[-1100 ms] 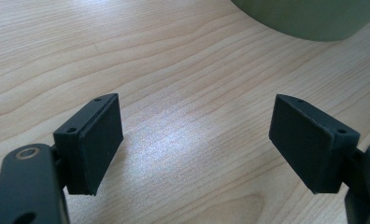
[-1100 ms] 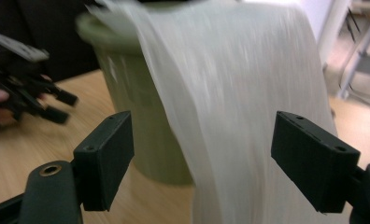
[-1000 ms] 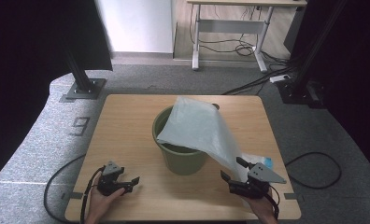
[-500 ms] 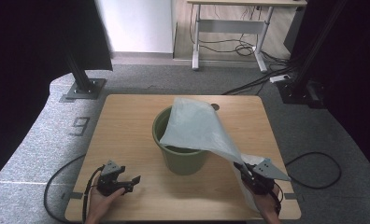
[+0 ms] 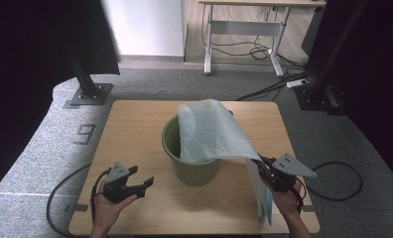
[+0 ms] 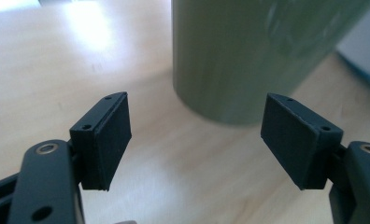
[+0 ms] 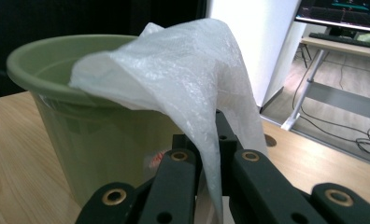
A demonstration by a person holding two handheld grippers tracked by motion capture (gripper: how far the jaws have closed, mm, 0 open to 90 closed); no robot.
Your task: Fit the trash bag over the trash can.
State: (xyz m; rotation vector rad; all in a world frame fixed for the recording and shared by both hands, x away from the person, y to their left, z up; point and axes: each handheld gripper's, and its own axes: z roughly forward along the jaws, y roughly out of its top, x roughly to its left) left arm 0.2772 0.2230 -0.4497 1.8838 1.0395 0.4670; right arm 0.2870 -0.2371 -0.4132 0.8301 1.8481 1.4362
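Wooden table point(image 5: 135, 129); right gripper point(image 5: 262, 167) newly clamped on plastic bag point(image 5: 209, 131), both grippers higher

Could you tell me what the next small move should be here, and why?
Probably bring the left tongs forward to the free near edge of the plastic bag. The right tongs are shut on one corner of it, while the left tongs, which have just been closing a little, stand open with nothing between them beside the green bucket. A second grip would likely let the bag spread over the rim.
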